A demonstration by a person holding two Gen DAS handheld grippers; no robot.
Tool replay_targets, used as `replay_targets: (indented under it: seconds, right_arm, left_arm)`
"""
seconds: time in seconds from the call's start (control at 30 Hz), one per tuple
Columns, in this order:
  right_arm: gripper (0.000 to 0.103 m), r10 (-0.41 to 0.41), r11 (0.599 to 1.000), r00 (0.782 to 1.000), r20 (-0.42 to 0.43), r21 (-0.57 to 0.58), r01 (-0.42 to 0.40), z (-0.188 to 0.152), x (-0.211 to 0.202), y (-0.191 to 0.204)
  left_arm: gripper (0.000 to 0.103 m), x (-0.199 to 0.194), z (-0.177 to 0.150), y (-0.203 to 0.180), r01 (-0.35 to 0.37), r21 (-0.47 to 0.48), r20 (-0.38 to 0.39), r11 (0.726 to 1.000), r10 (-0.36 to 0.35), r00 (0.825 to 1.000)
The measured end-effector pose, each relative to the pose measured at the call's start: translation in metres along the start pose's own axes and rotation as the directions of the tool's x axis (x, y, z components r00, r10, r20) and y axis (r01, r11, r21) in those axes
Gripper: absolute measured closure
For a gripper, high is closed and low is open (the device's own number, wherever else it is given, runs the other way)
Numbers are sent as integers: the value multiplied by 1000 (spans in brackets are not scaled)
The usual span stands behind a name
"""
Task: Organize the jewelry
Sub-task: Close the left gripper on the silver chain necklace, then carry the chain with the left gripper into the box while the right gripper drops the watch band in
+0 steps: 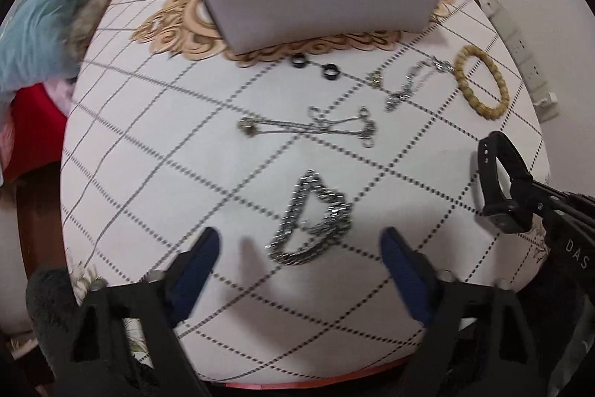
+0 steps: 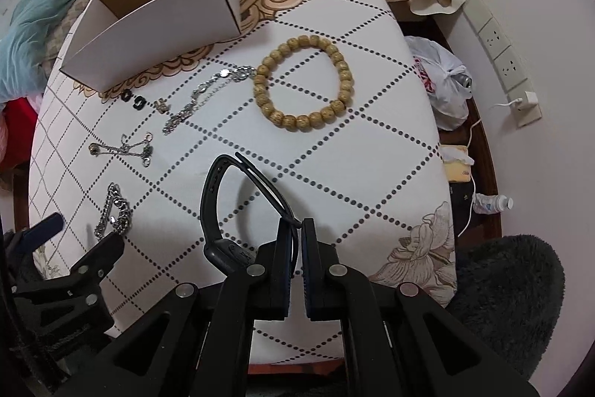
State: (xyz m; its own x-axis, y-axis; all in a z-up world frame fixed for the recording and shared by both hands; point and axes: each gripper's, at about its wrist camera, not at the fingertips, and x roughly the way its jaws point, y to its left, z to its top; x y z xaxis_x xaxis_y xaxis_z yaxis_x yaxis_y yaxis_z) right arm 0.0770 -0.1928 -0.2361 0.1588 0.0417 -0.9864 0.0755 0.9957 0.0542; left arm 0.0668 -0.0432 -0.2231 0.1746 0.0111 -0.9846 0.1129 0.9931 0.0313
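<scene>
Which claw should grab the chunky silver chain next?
Probably the left claw. It is open, with the chunky silver chain lying right between its fingers. The right claw is already shut on the black watch strap.

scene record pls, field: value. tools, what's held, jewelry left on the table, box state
left tool: open, over the heavy silver chain
right tool: shut on the black wristband
on table: wooden bead bracelet, two thin silver chains, two black rings, small gold piece
box: open, white cardboard; the visible inside is bare
surface: patterned tablecloth
</scene>
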Motion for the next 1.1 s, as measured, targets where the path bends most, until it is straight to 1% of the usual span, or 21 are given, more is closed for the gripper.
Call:
replay_targets:
  seconds: [0.03,0.1,0.17,0.27,0.33,0.37,0.4,0.43,0.47,0.57,0.63,0.73,0.87,0.97,1.03,1.1]
  right_arm:
    - [98,-2,1000,1000,-2,3,2,0,1,-1]
    - [98,-5,1000,1000,-7,8,6,1,3,-4]
    - [98,-9,1000,1000,-12,15,9,3,7,-9]
    - [98,-12,1000,1000,-20,26,12,5,11,-13]
    - [98,-12,999,1000,-26,31,13,5,14,-14]
    - [98,-13,999,1000,-28,32,13,6,16,-16]
    - [98,-12,999,999,-30,33,13,6,17,-17]
    - [98,-12,999,999,-31,33,13,5,17,-17]
    - [98,-13,999,999,-30,32,14,5,17,-16]
    - [98,-9,999,1000,-29,34,9,5,17,-17]
    - [98,-5,999,1000,-24,32,6,4,14,-16]
    - [98,5,999,1000,-11,33,-5,5,7,-14]
    - [98,30,999,999,16,28,-31,7,-7,-10]
    - [98,51,998,998,38,24,-52,10,-18,-6]
    - [98,70,997,996,53,22,-71,12,-27,-4]
    - [98,91,996,994,68,15,-92,16,-36,-2]
  left_arm:
    - [24,1,1,-3,1,6,-1,1000,-1,1000]
    - [35,2,1,-9,-1,20,7,1000,1,1000]
    - [37,4,0,-14,-8,36,6,999,7,1000]
    - [64,10,1,-20,-8,57,8,998,8,1000]
    - [70,8,0,-27,-22,82,36,996,19,999]
    - [76,7,0,-30,-31,95,50,995,26,998]
    - [86,5,0,-33,-39,103,62,994,32,998]
    - [90,4,0,-34,-45,106,69,993,38,997]
    - [96,3,2,-33,-41,106,75,993,34,997]
    - [97,2,8,-24,15,72,79,997,-21,997]
    - [97,-1,11,-16,29,58,90,998,-34,995]
    - [98,-15,13,1,68,25,117,997,-71,991]
    - [98,-39,7,24,113,-27,144,993,-108,984]
    - [98,-57,9,38,144,-62,176,988,-132,976]
    - [98,-72,7,46,167,-77,201,983,-149,968]
    - [98,-87,12,50,191,-88,233,978,-166,958]
